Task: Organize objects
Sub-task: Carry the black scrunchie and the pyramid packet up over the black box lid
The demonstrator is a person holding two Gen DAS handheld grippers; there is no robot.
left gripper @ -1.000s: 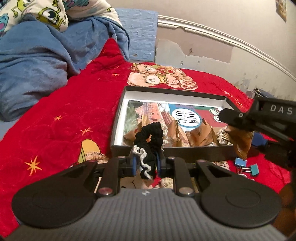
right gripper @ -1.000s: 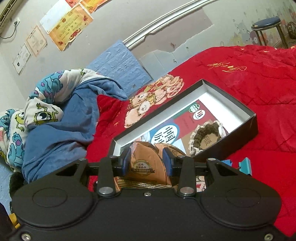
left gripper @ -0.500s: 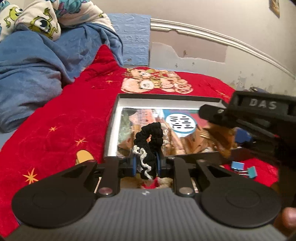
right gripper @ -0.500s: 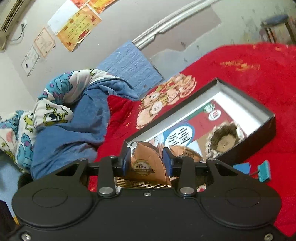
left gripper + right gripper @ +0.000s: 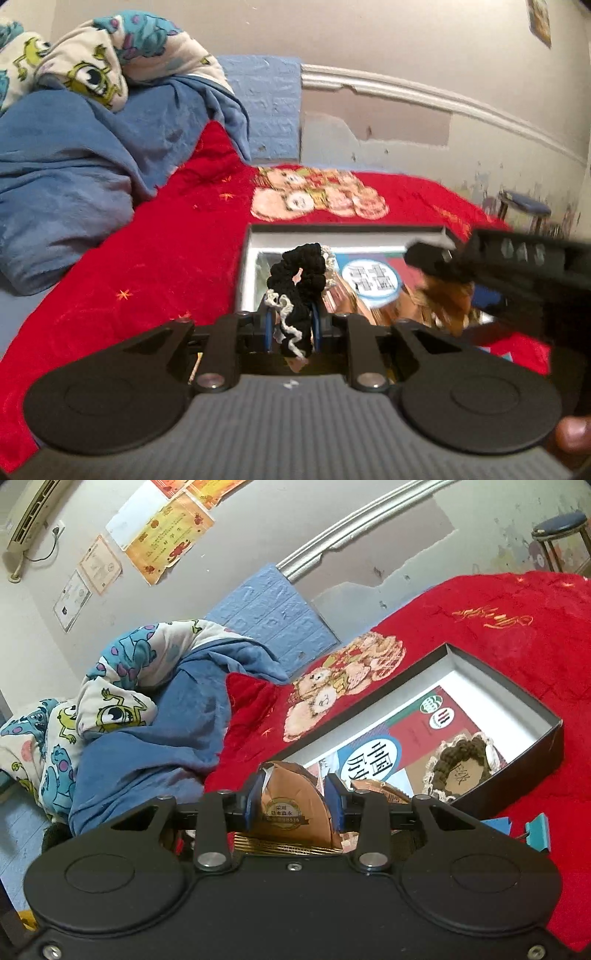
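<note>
It is a bedroom in a home: a bed with a red embroidered bedspread (image 5: 498, 635), a crumpled blue cartoon-print blanket (image 5: 140, 738) (monster figures), and framed paper certificates (image 5: 162, 539) on the wall.

Counted: two grippers (image 5: 293, 328) (image 5: 293, 805), one box (image 5: 550, 738), two scrunchies (image 5: 299, 280) (image 5: 461, 764). Two foil packets (image 5: 291, 805) (image 5: 380, 790), two blue clips (image 5: 537, 832) (image 5: 496, 825). One blanket (image 5: 147, 746), one stool (image 5: 561, 524).

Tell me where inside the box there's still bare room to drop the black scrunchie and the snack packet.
The box has free floor at its far end, beyond the brown scrunchie, up to the corner walls, and along the printed card. The near end is crowded with brown packets. The left tool holds the black scrunchie; the right tool holds the snack packet.
</note>
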